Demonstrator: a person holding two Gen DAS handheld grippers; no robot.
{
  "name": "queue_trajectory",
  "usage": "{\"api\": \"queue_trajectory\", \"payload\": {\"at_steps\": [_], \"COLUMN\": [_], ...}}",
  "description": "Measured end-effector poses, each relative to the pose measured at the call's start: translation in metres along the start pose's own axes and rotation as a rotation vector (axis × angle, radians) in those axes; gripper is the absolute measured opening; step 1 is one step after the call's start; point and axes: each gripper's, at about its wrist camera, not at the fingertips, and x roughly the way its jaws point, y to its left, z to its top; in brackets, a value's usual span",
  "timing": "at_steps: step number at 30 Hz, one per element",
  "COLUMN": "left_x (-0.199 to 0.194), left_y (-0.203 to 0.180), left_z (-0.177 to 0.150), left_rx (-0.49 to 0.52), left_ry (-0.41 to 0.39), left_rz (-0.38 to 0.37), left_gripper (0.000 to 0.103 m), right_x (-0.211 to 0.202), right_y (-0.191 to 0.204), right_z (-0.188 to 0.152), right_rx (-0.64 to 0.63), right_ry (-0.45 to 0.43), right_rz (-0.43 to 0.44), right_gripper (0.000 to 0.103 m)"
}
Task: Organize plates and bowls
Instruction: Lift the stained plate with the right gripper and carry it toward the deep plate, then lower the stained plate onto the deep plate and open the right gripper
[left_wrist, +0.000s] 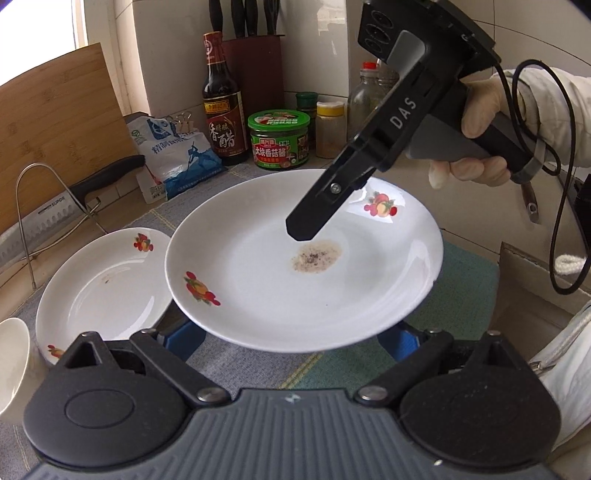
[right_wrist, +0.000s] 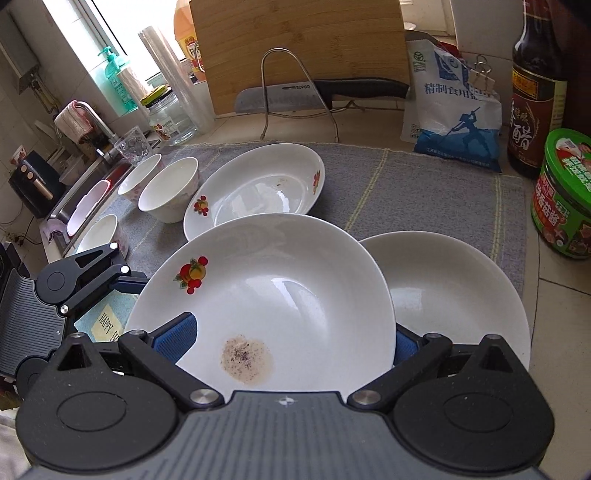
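A white plate with fruit prints and a brown stain (left_wrist: 295, 266) hangs above the grey mat; it also shows in the right wrist view (right_wrist: 280, 295). My right gripper (right_wrist: 291, 339) grips its rim: one blue pad (right_wrist: 177, 336) lies on top, the other pad (right_wrist: 406, 347) is below. In the left wrist view the right gripper (left_wrist: 310, 225) reaches down onto the plate. My left gripper (left_wrist: 291, 338) sits under the plate's near edge, jaws wide apart. A second fruit plate (right_wrist: 258, 188) lies on the mat, a plain white plate (right_wrist: 450, 291) on the right, several bowls (right_wrist: 170, 192) to the left.
Grey mat (right_wrist: 424, 184) on the counter. Behind it stand a bamboo board (right_wrist: 295, 48), a knife (right_wrist: 325, 90) on a wire rack, a salt bag (right_wrist: 454, 107), a vinegar bottle (right_wrist: 535, 85) and a green jar (right_wrist: 565, 192). The sink (right_wrist: 74, 199) is at the left.
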Motion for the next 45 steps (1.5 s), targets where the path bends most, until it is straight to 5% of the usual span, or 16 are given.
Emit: {"api": "queue_trajectory", "payload": {"at_steps": [17,45], "left_x": [0.042,0.064], "left_y": [-0.002,0.005], "left_z": [0.026,0.039], "left_rx": [0.037,0.048], "left_ry": [0.054,0.089], "left_rz": [-0.037,-0.049], "left_gripper": [0.098,0.098], "right_x": [-0.008,-0.012], "right_y": [-0.055,-0.08], "right_z": [-0.014,-0.022], "right_rx": [0.07,0.13], "right_ry": [-0.006,-0.012], "right_rz": [-0.011,-0.033], "right_gripper": [0.103,0.103]}}
